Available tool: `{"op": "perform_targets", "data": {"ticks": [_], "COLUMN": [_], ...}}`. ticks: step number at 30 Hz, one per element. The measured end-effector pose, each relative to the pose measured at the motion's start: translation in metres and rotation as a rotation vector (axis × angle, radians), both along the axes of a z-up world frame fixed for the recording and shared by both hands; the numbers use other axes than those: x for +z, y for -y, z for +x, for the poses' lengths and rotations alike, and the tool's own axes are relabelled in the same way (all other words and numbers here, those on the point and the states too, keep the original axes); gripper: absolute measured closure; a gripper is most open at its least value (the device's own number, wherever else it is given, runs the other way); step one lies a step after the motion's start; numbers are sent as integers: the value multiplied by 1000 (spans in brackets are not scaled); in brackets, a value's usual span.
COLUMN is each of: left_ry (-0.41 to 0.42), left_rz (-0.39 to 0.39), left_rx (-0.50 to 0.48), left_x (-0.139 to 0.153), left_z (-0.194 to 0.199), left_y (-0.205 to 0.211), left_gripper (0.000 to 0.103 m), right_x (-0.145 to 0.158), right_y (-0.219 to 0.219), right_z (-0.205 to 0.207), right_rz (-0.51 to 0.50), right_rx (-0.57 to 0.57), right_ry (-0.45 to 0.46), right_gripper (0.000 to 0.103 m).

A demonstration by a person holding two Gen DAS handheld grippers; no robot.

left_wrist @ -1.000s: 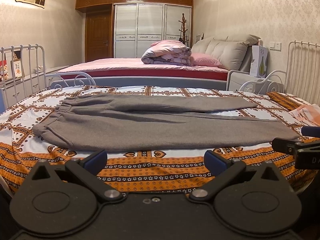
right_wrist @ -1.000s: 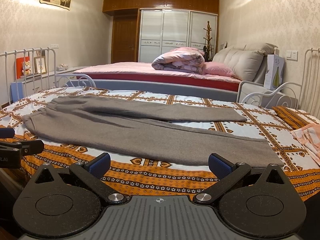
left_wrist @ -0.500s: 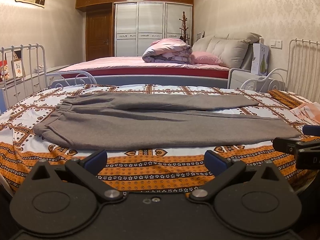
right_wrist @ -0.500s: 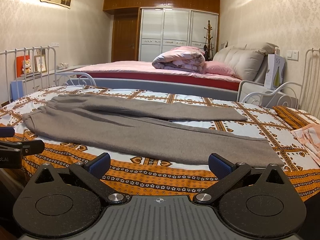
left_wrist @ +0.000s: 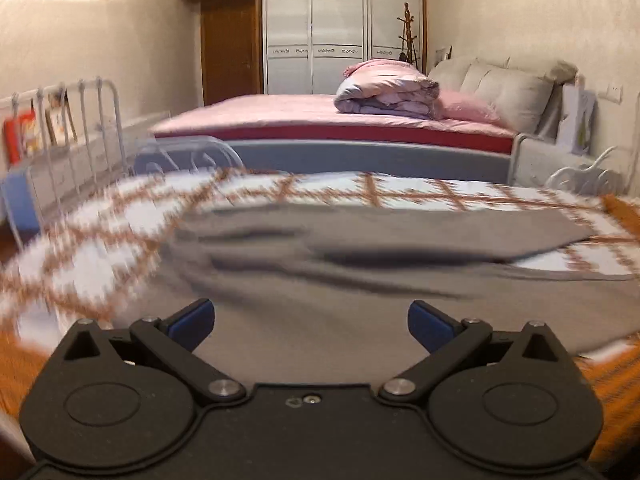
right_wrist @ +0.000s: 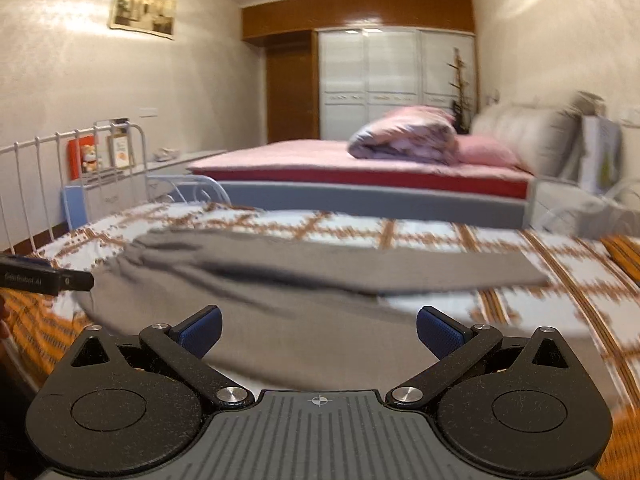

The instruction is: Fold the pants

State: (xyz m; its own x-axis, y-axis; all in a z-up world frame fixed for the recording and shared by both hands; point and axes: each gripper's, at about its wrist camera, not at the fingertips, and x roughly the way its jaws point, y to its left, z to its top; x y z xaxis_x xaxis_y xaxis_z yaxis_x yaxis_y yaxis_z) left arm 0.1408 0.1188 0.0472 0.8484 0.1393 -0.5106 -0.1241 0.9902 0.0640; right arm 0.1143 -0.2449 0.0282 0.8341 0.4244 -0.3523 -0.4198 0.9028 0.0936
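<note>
Grey pants (left_wrist: pixel 360 280) lie flat on an orange and white patterned bedspread (left_wrist: pixel 100 248), waistband to the left, two legs running right. They also show in the right wrist view (right_wrist: pixel 280 276). My left gripper (left_wrist: pixel 311 322) is open and empty, low over the near leg close to the waistband. My right gripper (right_wrist: pixel 318 330) is open and empty over the near leg, further right. The left gripper's tip (right_wrist: pixel 60 280) shows at the left edge of the right wrist view. Both views are motion-blurred.
A white metal bed rail (left_wrist: pixel 80 128) stands at the left. A second bed with pink sheets and a rolled quilt (left_wrist: pixel 384 92) lies behind. An orange cushion (right_wrist: pixel 624 252) is at the right edge. A wardrobe (left_wrist: pixel 340 36) fills the far wall.
Both grippers have moved forward and down from the bed's front edge to over the pants. Both stay open.
</note>
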Motion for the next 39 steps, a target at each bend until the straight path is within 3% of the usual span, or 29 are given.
{"op": "perform_targets", "data": {"ticks": [2,4,7,8,12,19,26,30,33,34,35,36,39], "left_ry": [10,-14,-96,-112,-141,-247,-296,-313,-299,-288,-280,-269,-246], "left_rz": [18,40,13,-1,-53,12,-41,-90,-129,-112,-96,-85,-42], "left_rx": [-10,56,123,134,149,121,41,8,10,0,-15,-38,-59], "left_x": [1,-2,-21,-28,-47,-86,-106,-113,-117,-117,-118,-117,-110], "left_z": [34,78,141,155,215,295,334,344,346,345,344,342,339], "left_y": [-31,-68,-122,-137,-189,-214,-232,-241,-247,-245,-242,-238,-231], "left_gripper": [10,20,37,40,48,51,44,44,52,57,68,73,79], "right_x": [8,11,7,2,-19,-64,-102,-111,-119,-120,-119,-118,-113], "right_y": [-13,-29,-63,-75,-118,-189,-230,-226,-223,-222,-221,-220,-219], "right_z": [41,81,151,175,254,370,433,455,459,460,461,460,456], "right_rz": [3,-12,-61,-77,-77,-117,-221,-232,-246,-238,-229,-225,-226], "right_rx": [47,82,143,153,205,279,351,393,434,432,428,424,427], "right_ry": [9,7,-18,-40,-102,-162,-214,-288,-313,-322,-323,-320,-325], "right_gripper": [0,1,33,35,35,35,35,35,36,46,71,85,94]}}
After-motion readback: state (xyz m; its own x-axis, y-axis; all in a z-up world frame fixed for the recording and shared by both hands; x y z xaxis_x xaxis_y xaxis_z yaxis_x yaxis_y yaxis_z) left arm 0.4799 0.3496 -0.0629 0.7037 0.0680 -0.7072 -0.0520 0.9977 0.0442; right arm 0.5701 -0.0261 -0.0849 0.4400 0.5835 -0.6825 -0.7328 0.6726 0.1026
